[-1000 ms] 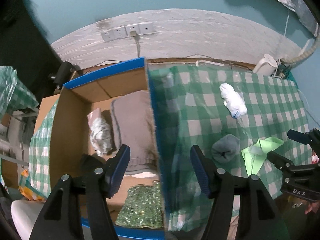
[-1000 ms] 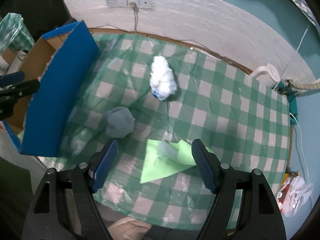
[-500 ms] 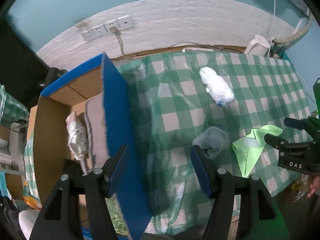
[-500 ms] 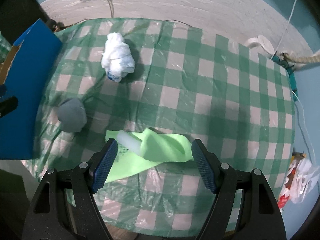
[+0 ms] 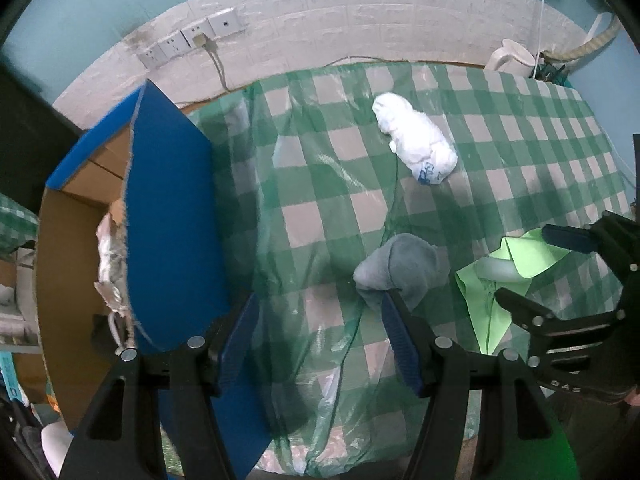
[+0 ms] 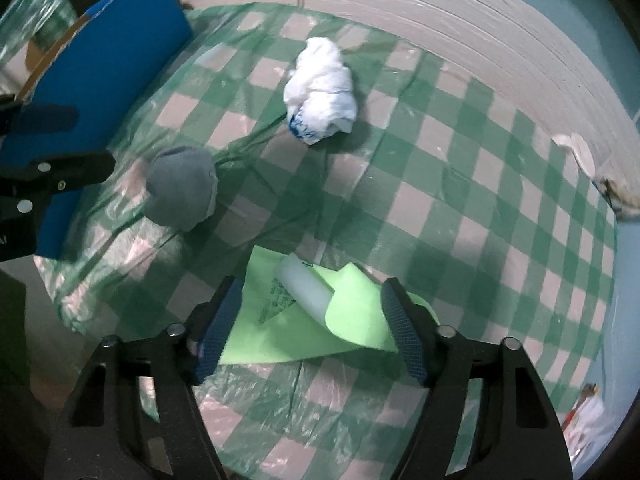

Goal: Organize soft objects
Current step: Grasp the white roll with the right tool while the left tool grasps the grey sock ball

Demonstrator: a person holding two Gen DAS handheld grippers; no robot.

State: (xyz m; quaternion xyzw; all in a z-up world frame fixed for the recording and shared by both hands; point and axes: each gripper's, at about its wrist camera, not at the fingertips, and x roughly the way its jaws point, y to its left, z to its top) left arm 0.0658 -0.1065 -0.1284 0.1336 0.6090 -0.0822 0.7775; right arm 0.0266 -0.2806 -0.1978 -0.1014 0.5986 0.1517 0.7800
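Note:
A rolled grey sock (image 5: 404, 270) (image 6: 182, 190) lies on the green checked tablecloth (image 5: 320, 208) (image 6: 460, 200). My left gripper (image 5: 320, 340) is open and empty, its right finger just short of the sock. A light green bag with a white roll (image 6: 316, 312) (image 5: 508, 272) lies near the front edge. My right gripper (image 6: 312, 332) is open and hovers over it, jaws on either side. A crumpled white plastic bag (image 5: 416, 146) (image 6: 320, 92) lies farther back. The blue cardboard box (image 5: 168, 216) (image 6: 100, 60) stands at the left with a pale crumpled item inside.
A white brick wall with sockets (image 5: 192, 38) and a cable runs behind the table. A white jug (image 5: 512, 54) stands at the back right corner. The tablecloth hangs over the front edge (image 5: 320, 420).
My left gripper has swung right, from over the box to the table near the grey sock. My right gripper has moved over the green bag.

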